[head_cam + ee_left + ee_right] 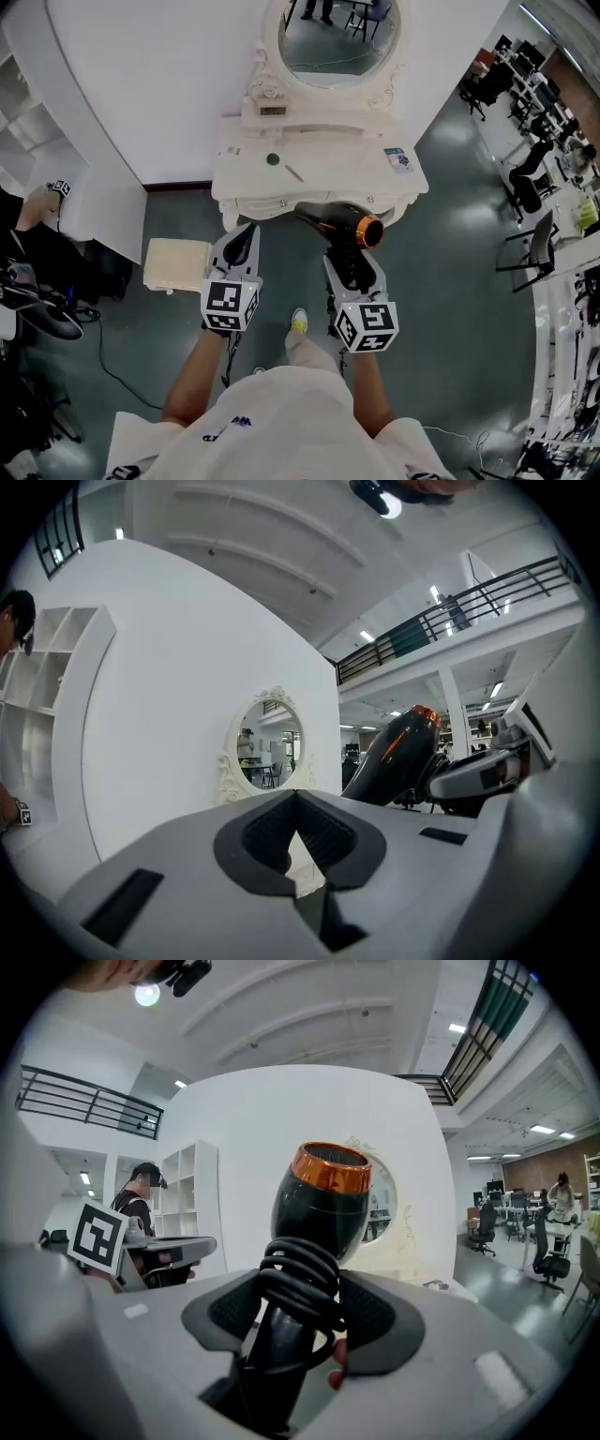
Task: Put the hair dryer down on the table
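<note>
A black hair dryer [336, 223] with an orange ring at one end hangs in front of the white dressing table [319, 169]. My right gripper [353, 268] is shut on its handle, where the black cord is wound in a coil [302, 1283]; the dryer's body [322, 1199] stands upright above the jaws. My left gripper [239, 246] is to the left of the dryer, its jaws together with nothing held. In the left gripper view the dryer [394, 757] shows at the right, beyond the left gripper [298, 841].
An oval mirror [339, 37] stands at the back of the table. A green round thing [273, 159], a thin stick [294, 172] and a small card [398, 159] lie on the tabletop. A cream stool [176, 264] stands at the lower left on the grey floor.
</note>
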`<action>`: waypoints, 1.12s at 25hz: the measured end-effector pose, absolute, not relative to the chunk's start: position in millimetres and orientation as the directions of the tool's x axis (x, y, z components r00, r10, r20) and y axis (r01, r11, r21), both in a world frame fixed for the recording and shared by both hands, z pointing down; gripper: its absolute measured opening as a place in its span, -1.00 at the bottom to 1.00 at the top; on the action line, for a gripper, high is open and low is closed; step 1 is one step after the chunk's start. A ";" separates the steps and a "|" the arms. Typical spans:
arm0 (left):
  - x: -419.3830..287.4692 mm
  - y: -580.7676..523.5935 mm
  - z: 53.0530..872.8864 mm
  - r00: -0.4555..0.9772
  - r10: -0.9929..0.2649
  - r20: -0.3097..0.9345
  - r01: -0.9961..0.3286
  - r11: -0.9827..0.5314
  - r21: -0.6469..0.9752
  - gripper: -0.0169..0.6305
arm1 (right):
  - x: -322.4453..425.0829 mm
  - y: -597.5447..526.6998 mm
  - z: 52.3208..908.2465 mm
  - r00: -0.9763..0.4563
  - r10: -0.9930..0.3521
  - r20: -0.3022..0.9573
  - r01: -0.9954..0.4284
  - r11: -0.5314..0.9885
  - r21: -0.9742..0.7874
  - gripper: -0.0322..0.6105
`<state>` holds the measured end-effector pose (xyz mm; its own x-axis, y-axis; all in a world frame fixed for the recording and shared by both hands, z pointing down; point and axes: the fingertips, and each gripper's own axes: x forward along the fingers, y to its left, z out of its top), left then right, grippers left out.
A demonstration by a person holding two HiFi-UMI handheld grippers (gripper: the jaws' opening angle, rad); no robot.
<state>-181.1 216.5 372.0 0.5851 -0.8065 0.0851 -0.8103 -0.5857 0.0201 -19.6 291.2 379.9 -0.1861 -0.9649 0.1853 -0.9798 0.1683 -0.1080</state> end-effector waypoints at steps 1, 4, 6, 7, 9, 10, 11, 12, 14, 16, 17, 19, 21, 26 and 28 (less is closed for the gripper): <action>-172.7 202.0 372.3 0.580 -0.809 0.091 -0.814 -0.581 0.019 -0.92 | -10.0 278.2 382.2 -0.188 -0.962 0.195 -0.980 0.171 -0.103 -0.06; -148.5 166.1 373.5 0.563 -0.820 0.103 -0.826 -0.563 0.031 -0.92 | 21.4 246.2 389.3 -0.190 -0.955 0.228 -0.981 0.177 -0.077 -0.06; -129.2 146.9 376.3 0.560 -0.821 0.113 -0.828 -0.560 0.030 -0.92 | 42.8 226.6 392.7 -0.190 -0.952 0.241 -0.981 0.176 -0.079 -0.06; -118.2 139.4 378.0 0.563 -0.818 0.119 -0.825 -0.564 0.029 -0.92 | 53.3 217.9 394.1 -0.189 -0.951 0.245 -0.981 0.173 -0.085 -0.06; -97.1 126.2 381.0 0.570 -0.812 0.126 -0.820 -0.571 0.028 -0.92 | 72.7 201.7 397.2 -0.190 -0.949 0.252 -0.980 0.170 -0.100 -0.06; -88.2 119.4 382.3 0.570 -0.811 0.128 -0.820 -0.572 0.028 -0.92 | 80.9 193.3 398.8 -0.193 -0.948 0.255 -0.980 0.171 -0.106 -0.06; -80.3 112.7 383.5 0.570 -0.811 0.130 -0.820 -0.571 0.030 -0.92 | 87.8 184.9 400.4 -0.197 -0.946 0.256 -0.978 0.173 -0.112 -0.06; -72.9 107.0 384.8 0.570 -0.811 0.133 -0.820 -0.571 0.037 -0.92 | 93.2 176.7 401.9 -0.201 -0.945 0.256 -0.977 0.176 -0.118 -0.06; -57.4 102.4 389.7 0.581 -0.801 0.146 -0.813 -0.578 0.065 -0.92 | 98.6 162.2 405.5 -0.216 -0.943 0.254 -0.973 0.187 -0.134 -0.06; -35.8 106.2 396.4 0.610 -0.777 0.155 -0.792 -0.603 0.096 -0.92 | 104.5 152.4 411.0 -0.232 -0.937 0.261 -0.969 0.200 -0.146 -0.06; -24.9 108.5 399.5 0.620 -0.769 0.158 -0.785 -0.611 0.103 -0.92 | 109.7 150.1 414.1 -0.237 -0.933 0.269 -0.968 0.203 -0.149 -0.06; -13.6 110.1 404.6 0.620 -0.766 0.172 -0.784 -0.614 0.091 -0.92 | 116.6 146.5 418.6 -0.249 -0.927 0.279 -0.965 0.212 -0.157 -0.06; -15.7 107.4 409.3 0.605 -0.772 0.195 -0.793 -0.605 0.065 -0.92 | 116.1 141.2 420.8 -0.262 -0.925 0.274 -0.960 0.223 -0.166 -0.06; -11.1 104.8 415.8 0.602 -0.768 0.220 -0.795 -0.602 0.075 -0.92 | 121.1 134.2 436.2 -0.267 -0.922 0.280 -0.957 0.221 -0.185 -0.06; -11.6 99.7 413.4 0.592 -0.777 0.214 -0.799 -0.600 0.037 -0.92 | 123.0 132.5 437.0 -0.270 -0.922 0.277 -0.956 0.222 -0.191 -0.06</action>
<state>-11.6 99.7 413.4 0.5924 -0.7767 0.2141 -0.7995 -0.5996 0.0369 123.0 132.5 437.0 -0.2698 -0.9221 0.2774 -0.9561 0.2224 -0.1906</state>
